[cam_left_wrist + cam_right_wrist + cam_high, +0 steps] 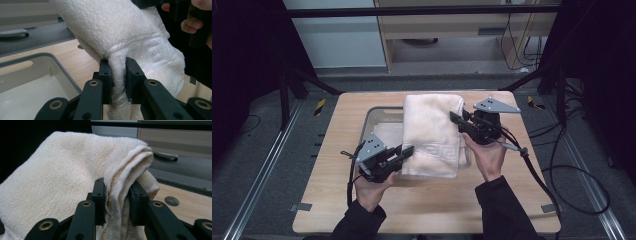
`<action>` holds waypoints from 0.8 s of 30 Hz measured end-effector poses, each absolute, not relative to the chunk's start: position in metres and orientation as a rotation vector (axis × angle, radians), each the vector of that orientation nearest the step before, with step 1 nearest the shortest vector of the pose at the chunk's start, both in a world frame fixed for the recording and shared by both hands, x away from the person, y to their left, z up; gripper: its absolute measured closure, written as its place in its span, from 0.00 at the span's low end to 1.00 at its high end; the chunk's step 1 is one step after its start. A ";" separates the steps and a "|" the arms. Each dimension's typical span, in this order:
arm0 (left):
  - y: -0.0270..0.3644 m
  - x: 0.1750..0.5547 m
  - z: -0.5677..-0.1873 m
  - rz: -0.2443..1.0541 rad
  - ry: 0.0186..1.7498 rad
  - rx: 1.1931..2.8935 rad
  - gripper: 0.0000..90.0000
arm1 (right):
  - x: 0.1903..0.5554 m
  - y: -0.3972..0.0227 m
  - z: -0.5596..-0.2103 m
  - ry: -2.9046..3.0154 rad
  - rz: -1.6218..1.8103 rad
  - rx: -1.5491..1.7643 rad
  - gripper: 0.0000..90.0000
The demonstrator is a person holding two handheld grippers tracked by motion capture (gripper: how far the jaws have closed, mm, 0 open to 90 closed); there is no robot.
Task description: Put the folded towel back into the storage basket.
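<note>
A folded cream towel [432, 132] is held up over a grey bin [373, 117] in the middle of the wooden table. My left gripper [408, 151] is shut on the towel's near left corner; in the left gripper view the towel [130, 40] is pinched between the two jaws of the left gripper [118, 80]. My right gripper [455, 119] is shut on the towel's far right edge, and the right gripper view shows the right gripper [117, 202] squeezing the folded layers of the towel [62, 177]. Another pale cloth [387, 134] lies inside the bin.
The wooden table [422, 200] has bare surface in front of the bin and at both sides. Cables [557, 175] trail off the right edge. A desk and floor lie beyond the far edge. The bin's wall [57, 67] stands just left of my left jaws.
</note>
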State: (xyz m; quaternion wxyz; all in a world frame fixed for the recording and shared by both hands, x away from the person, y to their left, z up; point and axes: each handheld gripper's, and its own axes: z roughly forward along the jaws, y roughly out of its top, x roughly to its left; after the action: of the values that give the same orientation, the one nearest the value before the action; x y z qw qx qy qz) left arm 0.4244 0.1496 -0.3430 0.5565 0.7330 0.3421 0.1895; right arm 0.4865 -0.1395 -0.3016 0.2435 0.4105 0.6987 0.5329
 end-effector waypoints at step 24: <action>0.192 0.426 -0.336 0.467 0.875 1.646 0.85 | 0.497 -0.093 -0.284 1.931 1.455 1.065 0.78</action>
State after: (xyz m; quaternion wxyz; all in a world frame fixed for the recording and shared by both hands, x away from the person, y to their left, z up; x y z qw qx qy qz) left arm 0.4255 0.1918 -0.3358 0.5729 0.7019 0.3733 0.1993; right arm 0.4974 -0.0932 -0.2841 0.2473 0.3906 0.7082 0.5335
